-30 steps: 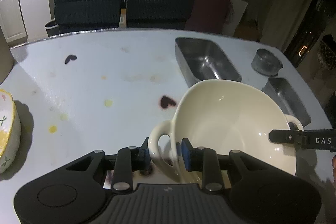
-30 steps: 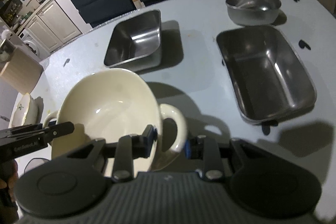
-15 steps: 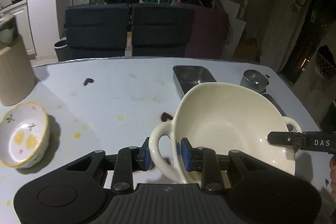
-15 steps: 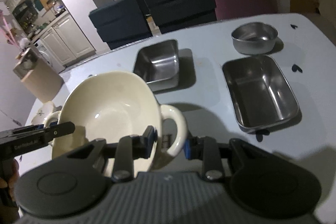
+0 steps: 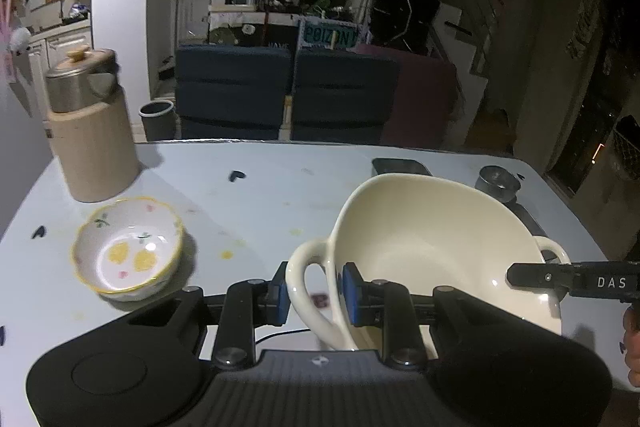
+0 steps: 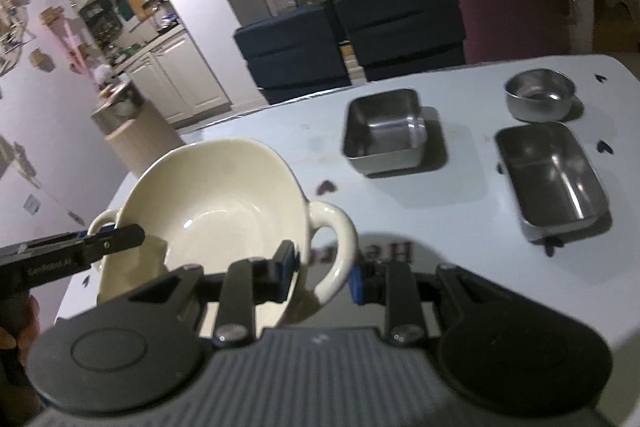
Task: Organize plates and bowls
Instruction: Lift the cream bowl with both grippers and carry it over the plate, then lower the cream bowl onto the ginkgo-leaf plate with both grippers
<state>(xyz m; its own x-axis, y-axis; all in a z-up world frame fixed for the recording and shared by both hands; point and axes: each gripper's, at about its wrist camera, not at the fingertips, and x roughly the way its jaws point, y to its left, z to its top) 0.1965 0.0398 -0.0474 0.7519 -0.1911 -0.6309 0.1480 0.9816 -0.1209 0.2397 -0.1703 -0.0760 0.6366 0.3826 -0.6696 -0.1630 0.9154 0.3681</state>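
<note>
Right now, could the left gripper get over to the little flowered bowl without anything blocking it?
Probably not yet. The table toward the flowered bowl looks bare, but the left gripper is shut on a handle of the cream bowl, with the right gripper on the other.

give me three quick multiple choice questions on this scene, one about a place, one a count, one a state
1. Where is the small flowered bowl in the left wrist view?
A. left of the cream two-handled bowl
B. inside it
C. on a chair

2. How many steel containers stand on the table in the right wrist view?
A. one
B. three
C. five

3. How is the cream bowl held?
A. lying upside down
B. by one tool only
C. by both tools, one at each handle

Answers:
1 A, it sits on the table, apart from the cream bowl.
2 B, square pan, oblong pan, round bowl.
3 C, left tool and right tool each straddle a handle.
</note>
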